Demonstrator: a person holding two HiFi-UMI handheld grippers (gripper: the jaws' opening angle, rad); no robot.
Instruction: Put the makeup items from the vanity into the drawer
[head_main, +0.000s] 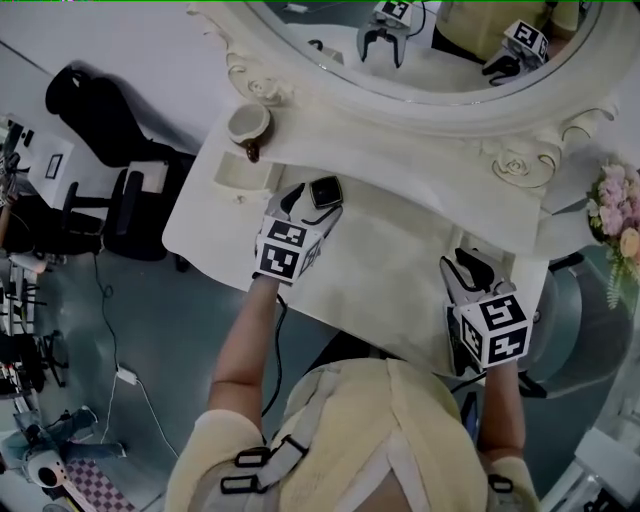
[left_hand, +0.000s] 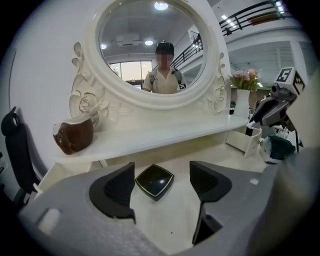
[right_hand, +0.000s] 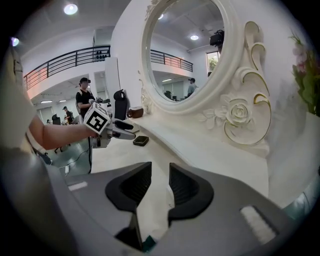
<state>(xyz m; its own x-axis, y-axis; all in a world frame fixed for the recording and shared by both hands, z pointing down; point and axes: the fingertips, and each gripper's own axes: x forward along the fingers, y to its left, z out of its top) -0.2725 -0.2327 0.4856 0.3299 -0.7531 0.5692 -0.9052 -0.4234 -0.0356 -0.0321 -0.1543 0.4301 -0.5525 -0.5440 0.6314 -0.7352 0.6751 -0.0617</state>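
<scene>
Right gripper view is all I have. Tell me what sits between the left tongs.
Observer: The left gripper has its tongs wide open, and a black square compact lies between them on the vanity top.
Operator: Say whether the pads touch it.
Observer: Neither of the pads touches it. Bare top shows on both sides of the compact.
Operator: Report what stands on the shelf behind it.
Observer: A brown-and-white cup stands on the shelf, off to the left of the compact and under the mirror frame.
</scene>
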